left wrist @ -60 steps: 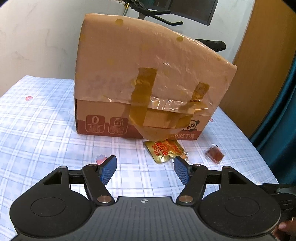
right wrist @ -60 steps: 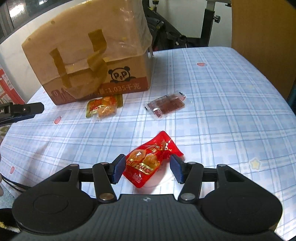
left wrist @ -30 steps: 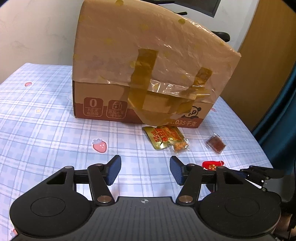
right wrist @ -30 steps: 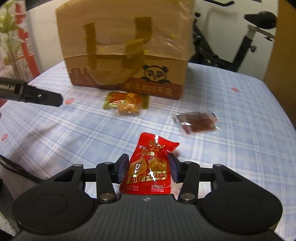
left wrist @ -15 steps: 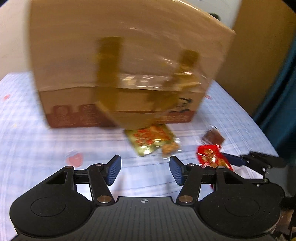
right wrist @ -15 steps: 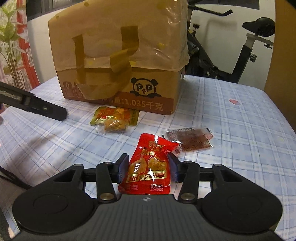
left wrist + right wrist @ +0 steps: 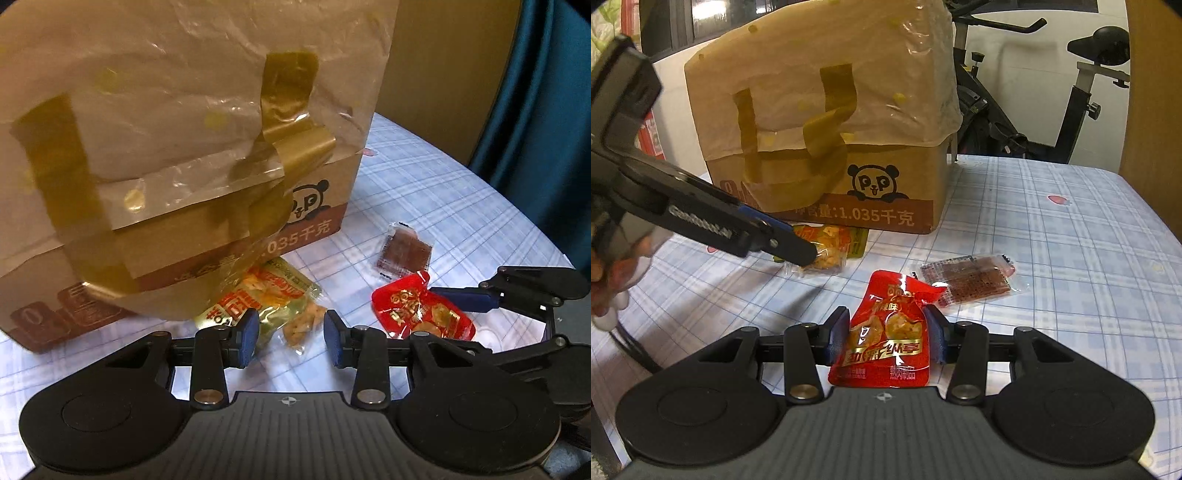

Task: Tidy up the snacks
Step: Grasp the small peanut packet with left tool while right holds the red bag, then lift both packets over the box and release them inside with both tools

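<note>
Over on the left, the left gripper (image 7: 288, 338) had come in low at the foot of the cardboard box (image 7: 827, 122), and its jaws had just been closing. Between the blue pads sat the clear end of the yellow-green snack packet (image 7: 271, 301), but in the left wrist view a sliver of gap showed on each side, so the pads were not yet pressing it. From the right wrist view the same gripper (image 7: 809, 258) reached in with its tip right at that packet (image 7: 831, 245), a person's hand (image 7: 607, 273) blurred behind it at the frame's edge. The packet lay flat on the blue plaid tablecloth (image 7: 1052, 258), its far end tucked under the drooping taped plastic flap of the box.

Moving to the middle, the right gripper (image 7: 886, 338) had its pads clamped on both sides of the red snack pouch (image 7: 888, 332), holding it upright off the cloth. The left wrist view showed that pouch (image 7: 421, 310) pinched at the tip of the right gripper's fingers (image 7: 465, 297), just right of the yellow-green packet.

Further right, the clear packet of dark red snack (image 7: 971, 282) lay flat on the cloth, just beyond the pouch's top corner and untouched. Behind the table stood an exercise bike (image 7: 1071, 92).
</note>
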`<control>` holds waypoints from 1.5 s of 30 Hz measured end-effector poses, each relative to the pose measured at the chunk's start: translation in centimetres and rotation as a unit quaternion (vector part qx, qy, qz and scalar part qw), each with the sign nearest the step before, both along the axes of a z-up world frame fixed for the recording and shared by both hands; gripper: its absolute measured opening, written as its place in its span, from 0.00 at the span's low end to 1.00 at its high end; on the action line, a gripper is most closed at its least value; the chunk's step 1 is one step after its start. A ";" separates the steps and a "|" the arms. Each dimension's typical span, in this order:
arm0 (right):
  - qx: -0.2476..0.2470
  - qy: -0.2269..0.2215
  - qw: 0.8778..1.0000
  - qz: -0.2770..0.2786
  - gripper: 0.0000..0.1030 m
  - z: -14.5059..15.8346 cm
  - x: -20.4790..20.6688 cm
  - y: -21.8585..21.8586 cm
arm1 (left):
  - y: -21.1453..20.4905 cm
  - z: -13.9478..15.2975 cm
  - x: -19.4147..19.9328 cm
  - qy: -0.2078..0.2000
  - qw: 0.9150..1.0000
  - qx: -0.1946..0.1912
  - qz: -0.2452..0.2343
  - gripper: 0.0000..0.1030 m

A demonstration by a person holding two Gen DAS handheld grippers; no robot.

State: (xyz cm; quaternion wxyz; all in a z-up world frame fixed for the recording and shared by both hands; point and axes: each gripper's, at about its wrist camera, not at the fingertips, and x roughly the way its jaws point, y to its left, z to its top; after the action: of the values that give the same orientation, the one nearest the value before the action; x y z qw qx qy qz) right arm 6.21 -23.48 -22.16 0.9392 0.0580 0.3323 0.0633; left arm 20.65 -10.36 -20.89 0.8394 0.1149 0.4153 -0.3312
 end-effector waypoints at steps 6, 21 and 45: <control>0.000 0.000 1.000 0.000 0.46 0.0 0.0 0.0 | -0.6 -0.6 -1.0 -0.013 0.999 0.021 -0.036 0.40; -0.008 -0.002 1.000 0.002 0.46 -0.1 0.0 0.2 | -1.3 -0.7 -2.1 -0.028 0.999 0.042 -0.012 0.33; 0.010 -0.011 1.000 -0.003 0.37 0.1 -0.4 -0.2 | 2.6 1.1 -6.6 -0.054 0.997 -0.038 0.044 0.21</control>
State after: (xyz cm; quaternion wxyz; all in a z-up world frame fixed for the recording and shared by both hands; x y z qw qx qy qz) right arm 5.83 -23.72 -22.10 0.9423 0.0674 0.3215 0.0646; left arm 14.00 -7.80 -19.74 0.8783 0.0820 0.3608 -0.3028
